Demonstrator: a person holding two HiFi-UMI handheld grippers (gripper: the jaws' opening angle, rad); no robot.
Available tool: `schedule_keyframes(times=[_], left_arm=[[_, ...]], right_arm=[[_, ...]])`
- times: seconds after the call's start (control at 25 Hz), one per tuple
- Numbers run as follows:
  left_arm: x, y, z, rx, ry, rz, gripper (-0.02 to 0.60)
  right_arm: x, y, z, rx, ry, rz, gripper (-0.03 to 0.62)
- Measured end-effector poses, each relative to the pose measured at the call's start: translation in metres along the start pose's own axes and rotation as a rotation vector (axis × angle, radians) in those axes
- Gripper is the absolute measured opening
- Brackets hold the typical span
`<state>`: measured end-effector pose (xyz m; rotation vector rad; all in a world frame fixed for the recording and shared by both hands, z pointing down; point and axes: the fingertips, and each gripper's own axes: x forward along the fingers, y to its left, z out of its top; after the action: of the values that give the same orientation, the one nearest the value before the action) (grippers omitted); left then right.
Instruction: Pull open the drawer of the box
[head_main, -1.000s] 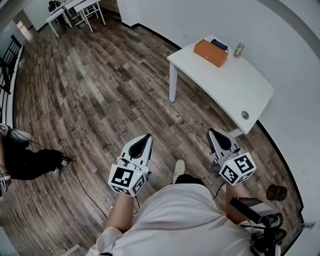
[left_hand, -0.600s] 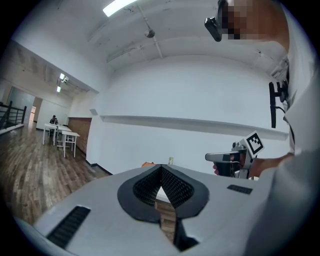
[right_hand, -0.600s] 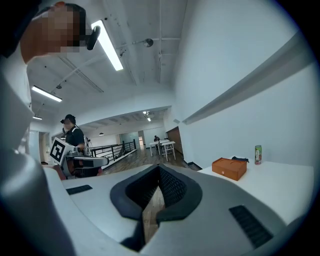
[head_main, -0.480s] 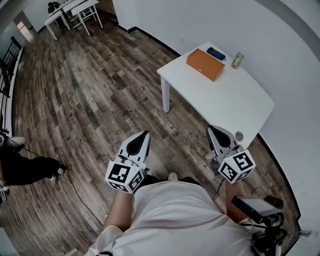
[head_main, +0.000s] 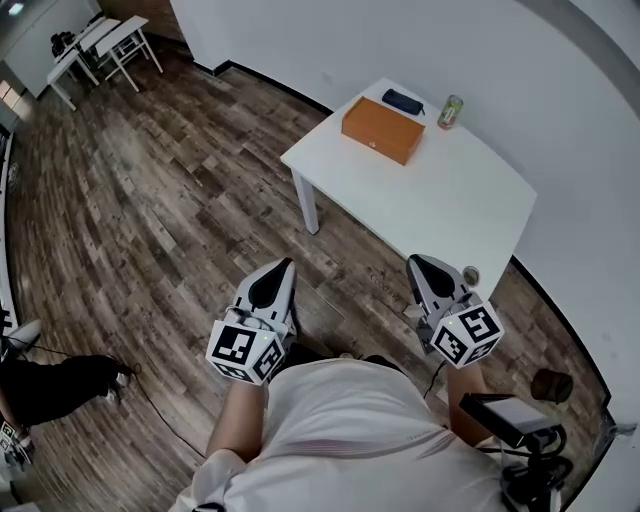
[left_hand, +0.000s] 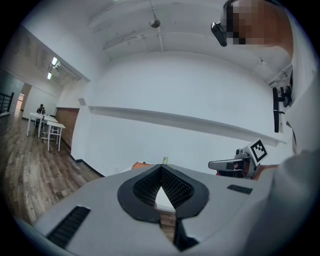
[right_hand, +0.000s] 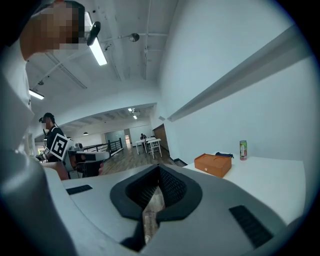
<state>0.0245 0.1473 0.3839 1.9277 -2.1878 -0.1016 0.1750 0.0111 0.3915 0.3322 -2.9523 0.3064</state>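
Note:
An orange box (head_main: 383, 130) lies on the far part of a white table (head_main: 450, 190), with its drawer closed as far as I can see. Both grippers are held low in front of the person's body, well short of the table. The left gripper (head_main: 285, 265) is shut and empty, over the wooden floor. The right gripper (head_main: 413, 262) is shut and empty too, near the table's near edge. In the right gripper view the box (right_hand: 213, 164) sits to the right beyond the closed tips (right_hand: 159, 167). In the left gripper view the tips (left_hand: 161, 168) meet, with only a sliver of the box (left_hand: 140, 165) showing.
A dark case (head_main: 402, 101) and a green can (head_main: 451, 111) stand behind the box by the white wall. The table has a cable hole (head_main: 470, 273) near its front edge. A dark cup (head_main: 552, 385) sits on the floor at right. A person (head_main: 40, 385) and a cable are at left.
The view has closed in on the table, which now lies nearer and further left in the picture. Both grippers stay shut, held in front of the body.

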Motion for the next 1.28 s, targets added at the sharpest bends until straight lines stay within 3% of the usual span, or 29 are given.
schedule_keyframes(times=[0.24,0.56,0.8,1.12,1.28], left_arm=[[0.046,0.067,0.009,-0.019,0.029,-0.050,0.011],[0.109,0.196,0.036,-0.046,0.061,-0.138,0.011],[0.154,0.270,0.062,-0.022,0.065,-0.200,0.011],[0.207,0.282,0.047,-0.076,0.135,-0.302,0.011],[0.247,0.272,0.045,-0.053,0.161,-0.350,0.011]], right_arm=[[0.073,-0.006,0.013,-0.018,0.013,-0.044,0.003],[0.195,-0.003,0.043,-0.036,0.025,-0.146,0.003],[0.243,-0.006,0.058,-0.043,0.044,-0.257,0.003],[0.266,-0.046,0.058,0.027,0.070,-0.371,0.003],[0.273,-0.079,0.058,0.077,0.035,-0.401,0.003]])
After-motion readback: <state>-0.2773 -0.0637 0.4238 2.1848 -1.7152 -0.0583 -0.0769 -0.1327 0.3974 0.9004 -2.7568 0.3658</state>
